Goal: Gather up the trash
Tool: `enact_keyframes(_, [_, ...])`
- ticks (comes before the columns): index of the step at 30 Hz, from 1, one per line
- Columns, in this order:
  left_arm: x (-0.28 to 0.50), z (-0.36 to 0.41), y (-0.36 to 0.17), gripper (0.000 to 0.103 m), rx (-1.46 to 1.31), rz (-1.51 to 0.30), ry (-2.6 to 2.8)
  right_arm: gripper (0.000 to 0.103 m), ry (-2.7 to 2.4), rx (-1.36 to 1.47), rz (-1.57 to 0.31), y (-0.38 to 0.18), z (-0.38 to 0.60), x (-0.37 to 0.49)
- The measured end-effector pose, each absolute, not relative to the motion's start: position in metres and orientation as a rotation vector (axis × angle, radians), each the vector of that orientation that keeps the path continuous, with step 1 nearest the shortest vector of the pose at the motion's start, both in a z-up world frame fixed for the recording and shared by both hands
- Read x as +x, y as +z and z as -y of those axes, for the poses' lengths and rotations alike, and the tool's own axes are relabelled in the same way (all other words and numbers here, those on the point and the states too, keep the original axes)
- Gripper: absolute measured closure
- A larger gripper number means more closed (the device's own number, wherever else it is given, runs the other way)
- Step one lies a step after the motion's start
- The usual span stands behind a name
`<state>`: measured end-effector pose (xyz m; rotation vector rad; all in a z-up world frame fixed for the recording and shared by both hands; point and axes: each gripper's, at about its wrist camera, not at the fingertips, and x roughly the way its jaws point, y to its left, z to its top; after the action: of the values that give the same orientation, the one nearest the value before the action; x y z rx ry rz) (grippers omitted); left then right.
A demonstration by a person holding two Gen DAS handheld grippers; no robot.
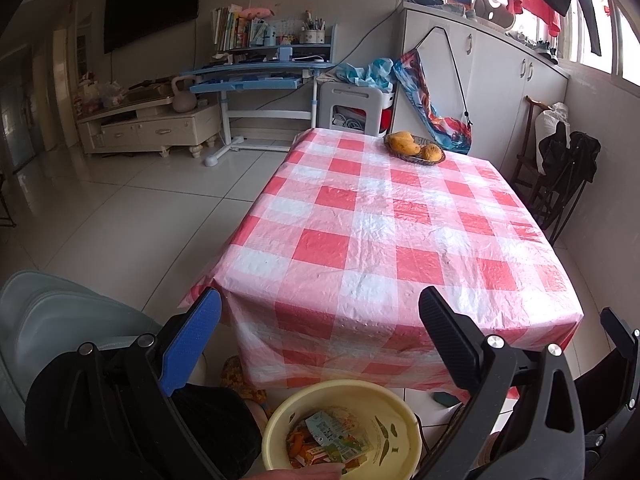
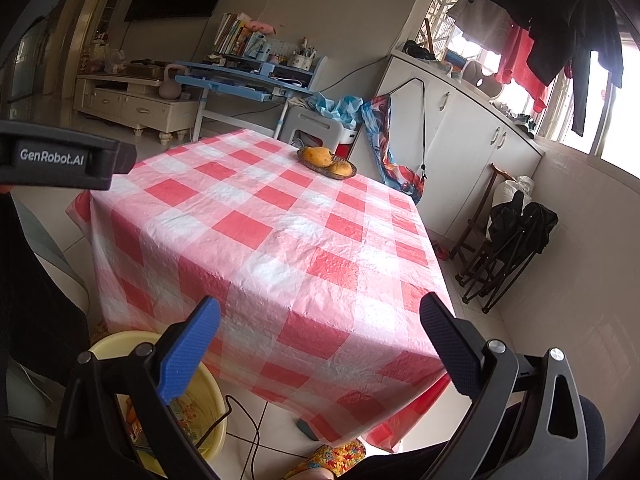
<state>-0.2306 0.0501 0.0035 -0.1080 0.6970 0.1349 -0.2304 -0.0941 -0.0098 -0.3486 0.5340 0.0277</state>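
Note:
A yellow basin (image 1: 280, 420) sits on the floor below the table's near edge, with several colourful snack wrappers (image 1: 328, 438) inside. The basin (image 2: 120, 342) shows again at the lower left of the right wrist view, partly hidden by a finger. My left gripper (image 1: 320, 320) hangs open above the basin, nothing between its blue and black fingers. My right gripper (image 2: 320, 322) is open too, over the table's near corner, holding nothing. The red-and-white checked tablecloth (image 1: 384, 224) carries no loose wrappers that I can see.
A woven dish with mangoes (image 1: 414, 148) stands at the table's far end. A folded black chair (image 2: 516, 232) leans by the right wall. A black cable (image 2: 244, 420) trails on the floor beside the basin. The person's knees and a patterned slipper (image 2: 332, 456) are beneath me.

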Motion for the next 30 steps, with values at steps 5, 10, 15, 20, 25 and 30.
enact_keyframes(5, [-0.232,-0.049,0.004,0.007,-0.115,-0.692,0.133,0.008,0.027,-0.353,-0.540,-0.009,0.095,-0.229])
enact_keyframes(10, [-0.232,-0.051,0.008,0.007,-0.126,-0.684,0.116,0.008,0.031,-0.355,-0.563,-0.007,0.097,-0.225])
enact_keyframes(15, [-0.223,-0.063,0.019,0.007,-0.192,-0.686,0.081,0.008,0.067,-0.391,-0.597,-0.004,0.100,-0.211])
enact_keyframes(20, [-0.198,-0.060,0.029,0.007,-0.142,-0.700,0.095,0.008,0.117,-0.456,-0.643,-0.005,0.102,-0.174])
enact_keyframes(25, [-0.153,-0.058,0.042,0.007,-0.110,-0.732,0.076,0.008,0.217,-0.576,-0.665,-0.008,0.097,-0.128])
enact_keyframes(30, [-0.111,-0.060,0.041,0.007,-0.112,-0.746,0.096,0.008,0.321,-0.631,-0.687,-0.014,0.098,-0.087])
